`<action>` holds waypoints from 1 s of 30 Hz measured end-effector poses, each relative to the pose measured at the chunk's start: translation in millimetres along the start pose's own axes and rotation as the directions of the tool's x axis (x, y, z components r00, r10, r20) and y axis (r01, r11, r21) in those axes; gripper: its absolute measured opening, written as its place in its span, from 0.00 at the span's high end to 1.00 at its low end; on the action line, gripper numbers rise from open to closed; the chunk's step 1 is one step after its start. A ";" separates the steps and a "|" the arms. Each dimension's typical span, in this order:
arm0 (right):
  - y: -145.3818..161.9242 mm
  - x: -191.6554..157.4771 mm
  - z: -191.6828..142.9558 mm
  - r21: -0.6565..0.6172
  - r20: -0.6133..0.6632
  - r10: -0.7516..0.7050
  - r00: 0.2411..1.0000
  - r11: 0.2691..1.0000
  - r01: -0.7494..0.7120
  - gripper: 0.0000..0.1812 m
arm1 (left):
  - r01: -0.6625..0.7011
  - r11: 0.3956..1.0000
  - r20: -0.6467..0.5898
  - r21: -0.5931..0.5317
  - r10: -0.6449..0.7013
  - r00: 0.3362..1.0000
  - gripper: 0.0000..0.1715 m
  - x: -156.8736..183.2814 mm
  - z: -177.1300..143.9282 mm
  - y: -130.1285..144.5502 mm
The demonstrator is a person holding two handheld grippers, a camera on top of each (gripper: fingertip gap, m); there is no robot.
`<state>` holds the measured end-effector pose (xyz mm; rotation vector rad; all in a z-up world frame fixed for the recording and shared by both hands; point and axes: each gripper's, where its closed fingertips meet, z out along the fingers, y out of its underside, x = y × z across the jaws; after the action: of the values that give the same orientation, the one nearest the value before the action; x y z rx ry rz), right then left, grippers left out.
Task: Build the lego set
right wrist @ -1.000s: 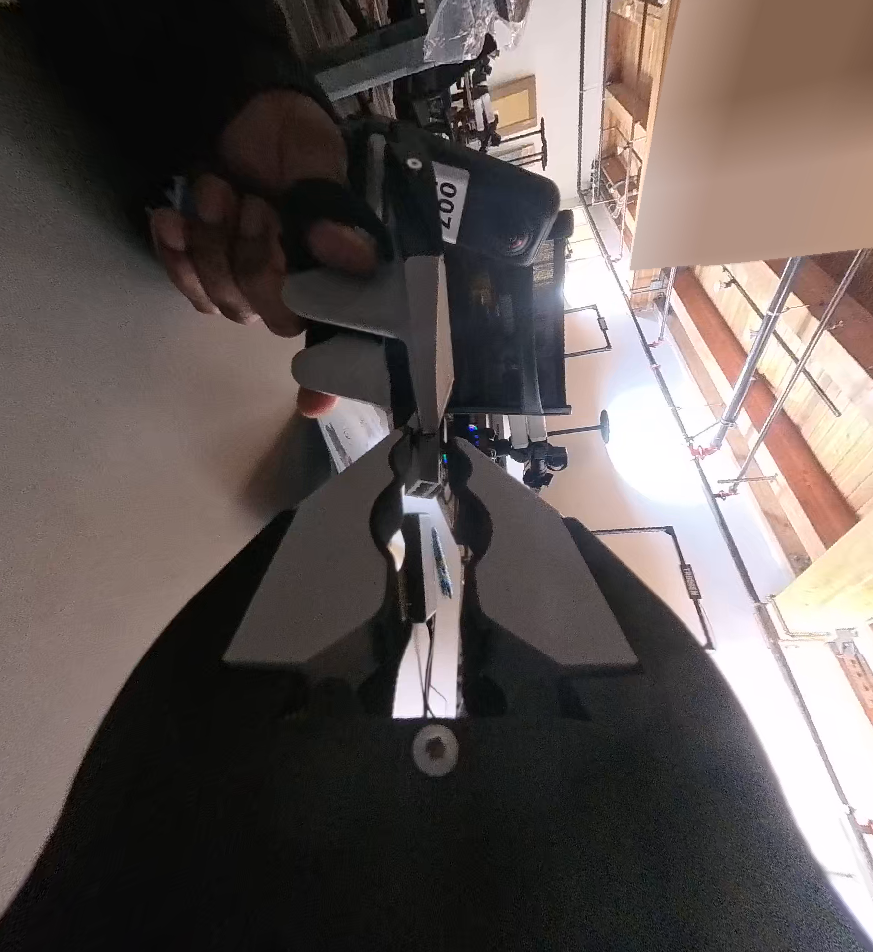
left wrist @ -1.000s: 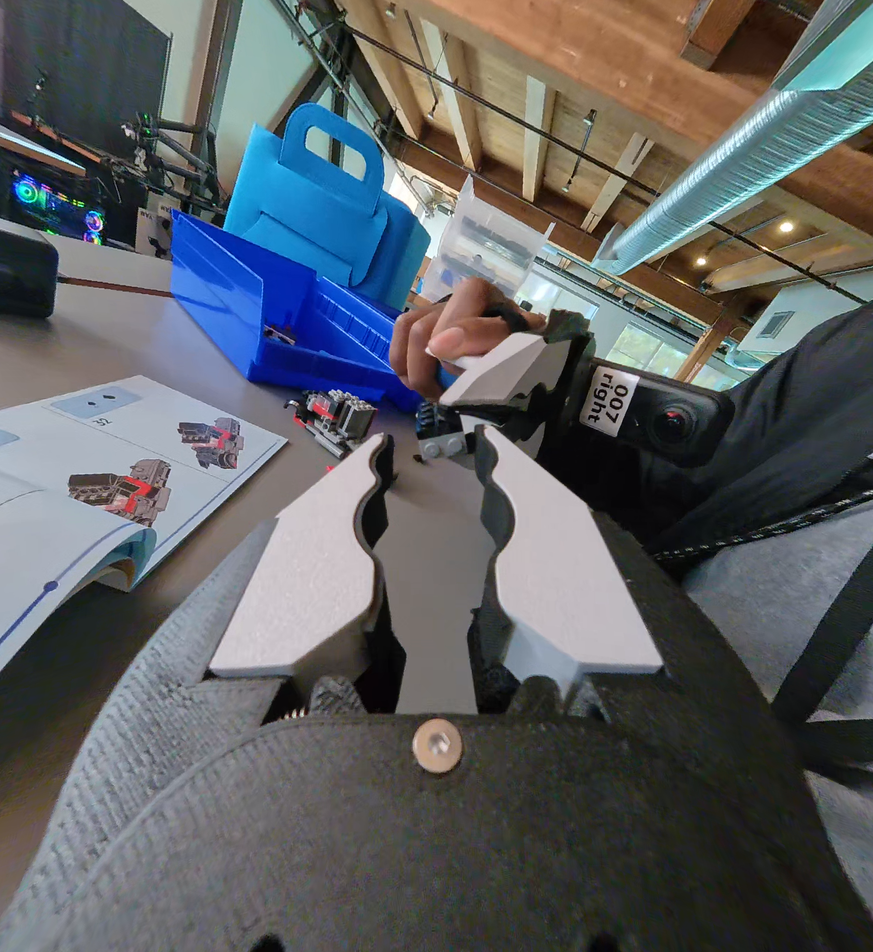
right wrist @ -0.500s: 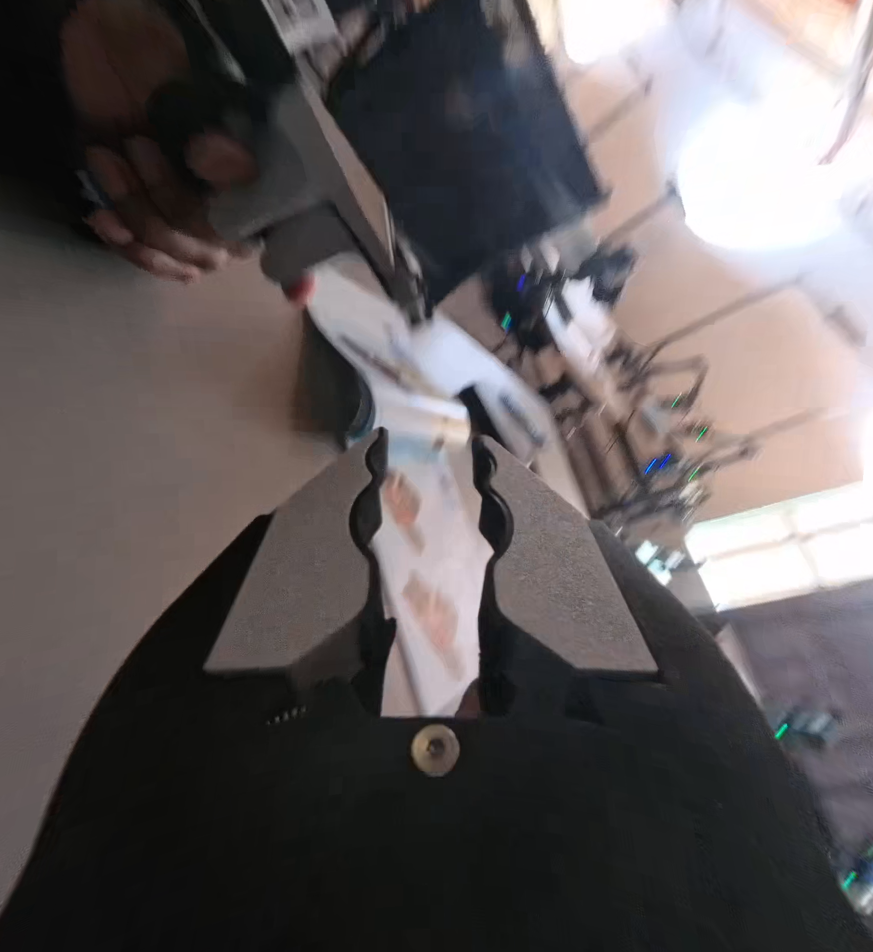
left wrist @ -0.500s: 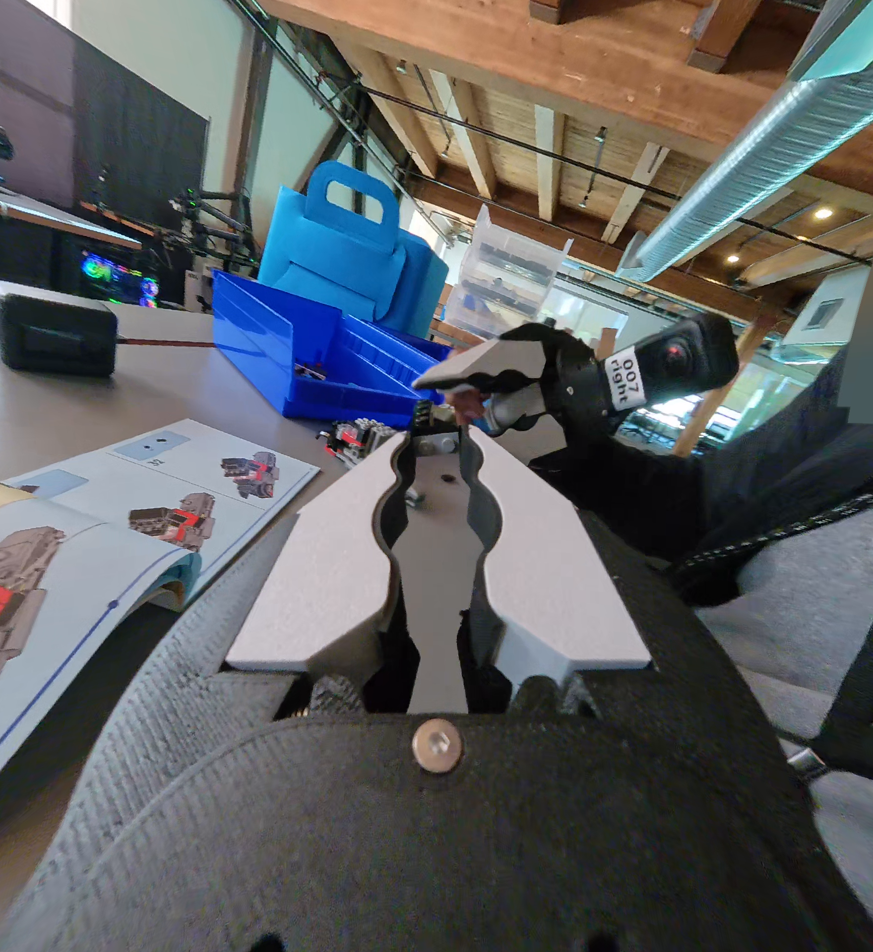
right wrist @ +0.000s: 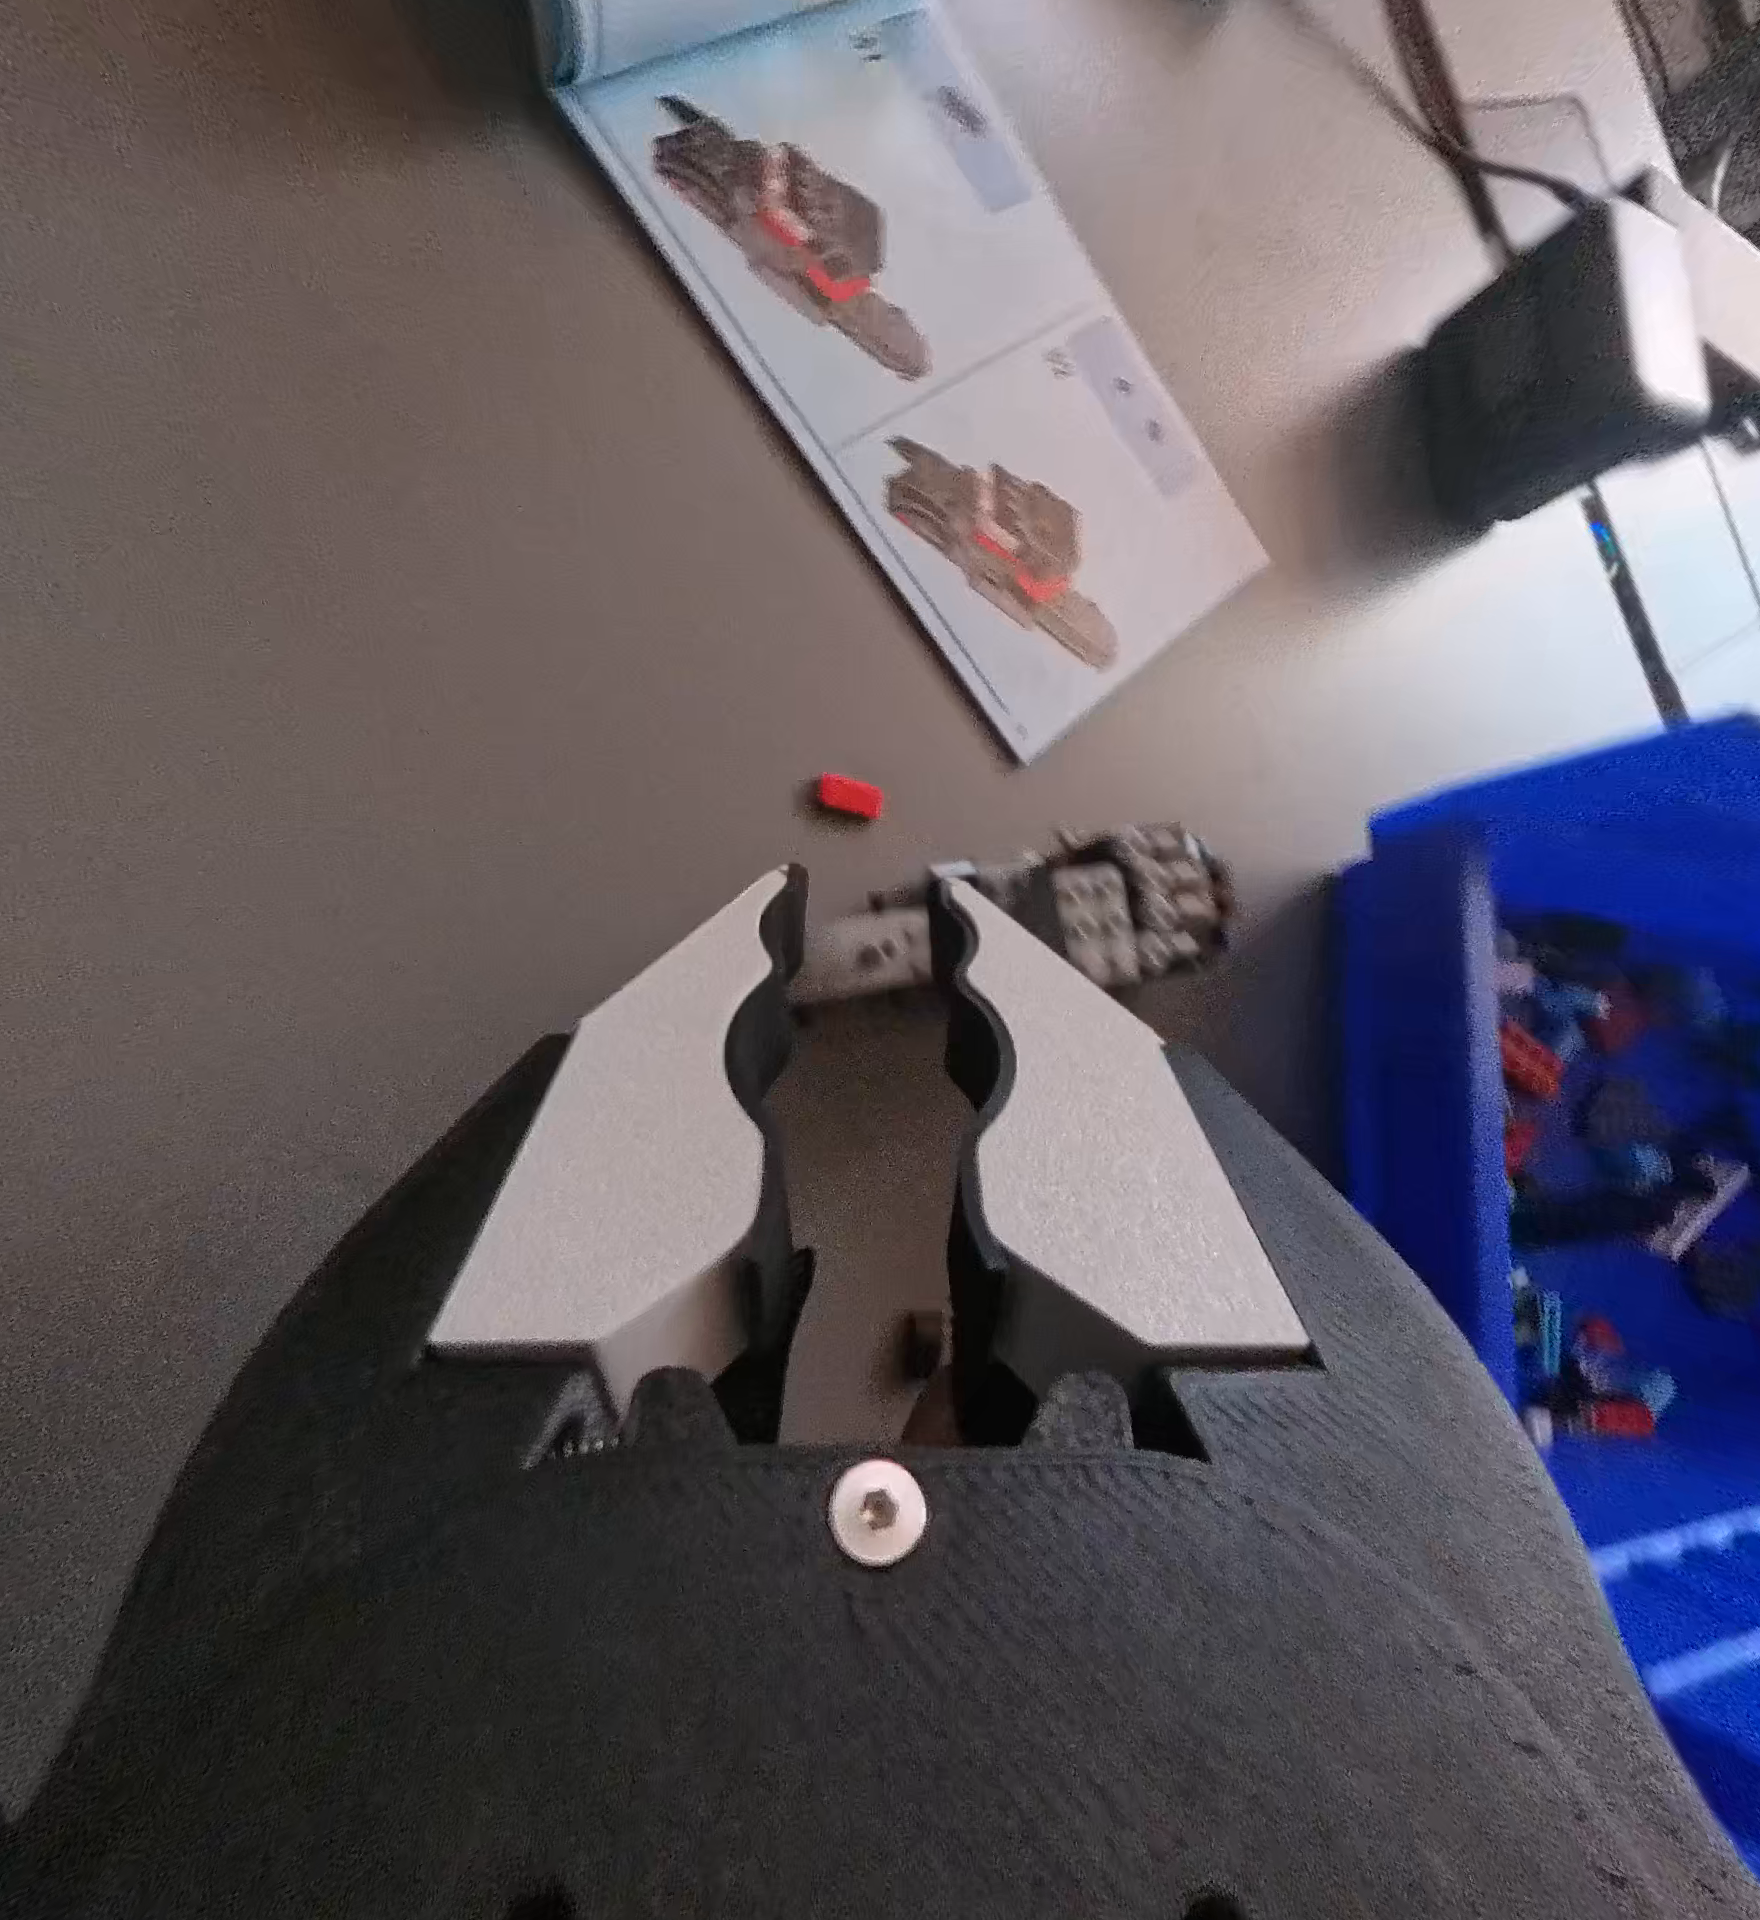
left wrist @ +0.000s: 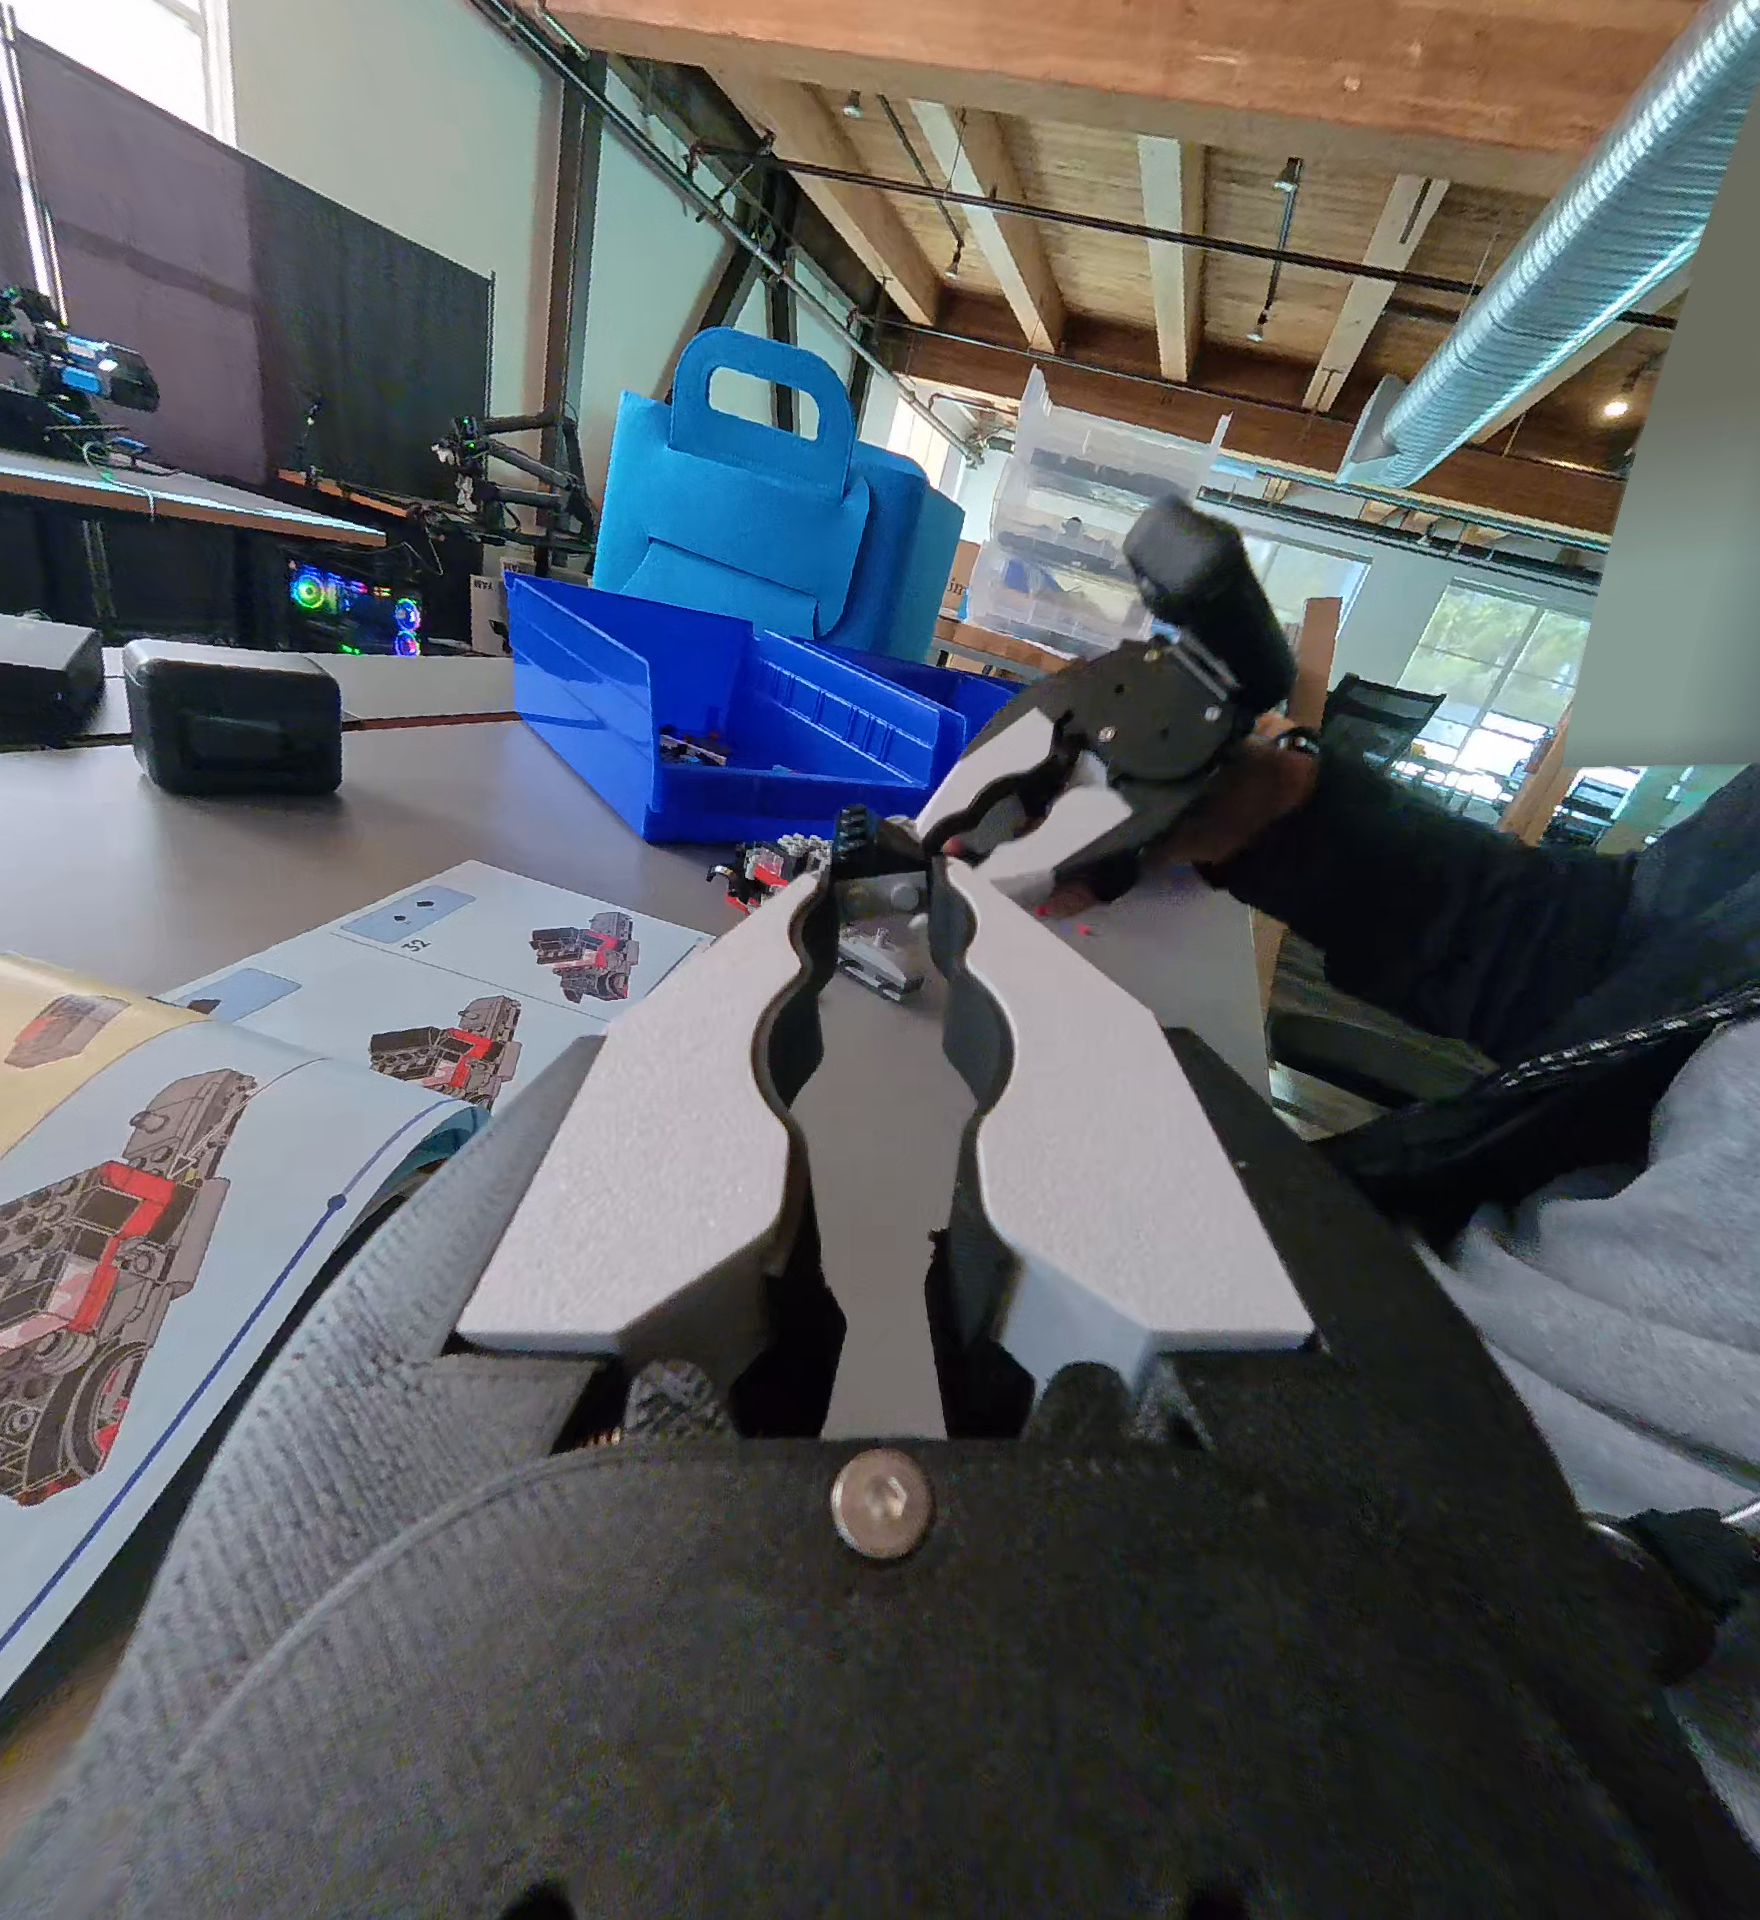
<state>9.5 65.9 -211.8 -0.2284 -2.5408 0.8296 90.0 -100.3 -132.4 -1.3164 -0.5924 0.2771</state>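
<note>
Left hand-held gripper (left wrist: 881,894) narrowly parted around grey lego piece (left wrist: 881,940); right hand-held gripper (right wrist: 868,899) parted, holding nothing. Best steadying piece squarely before pressing onto lego model (right wrist: 1115,914).

left: low, level | right: downward (seemingly blurred) | shared: booklet (left wrist: 232,1049)

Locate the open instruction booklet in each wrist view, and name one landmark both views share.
Left wrist view: the instruction booklet lies open on the table at lower left, left of the left gripper.
Right wrist view: the booklet sits at top centre, above and beyond the right gripper, blurred.
Shared landmark: the blue bin of loose bricks, centre in the left view, at the right edge in the right view.
</note>
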 end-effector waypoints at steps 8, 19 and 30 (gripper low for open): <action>93.0 66.4 -84.2 0.003 -0.142 0.325 0.935 0.945 -0.328 0.88 | -0.011 1.000 -0.019 -0.005 0.011 1.000 0.90 5.4 7.9 2.3; 201.0 28.2 -116.2 -0.197 -0.029 0.454 0.891 0.871 -0.450 0.88 | -0.064 0.997 -0.049 -0.045 0.062 0.997 0.90 19.2 30.8 12.8; 194.4 39.7 -96.9 -0.145 -0.101 0.455 0.885 0.873 -0.466 0.87 | -0.053 0.998 -0.066 -0.027 0.051 0.997 0.90 21.3 31.3 11.0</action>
<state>23.1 284.0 -243.2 -0.9322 -2.5277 0.7573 91.8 -60.9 -133.4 -1.3650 -0.5093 0.2675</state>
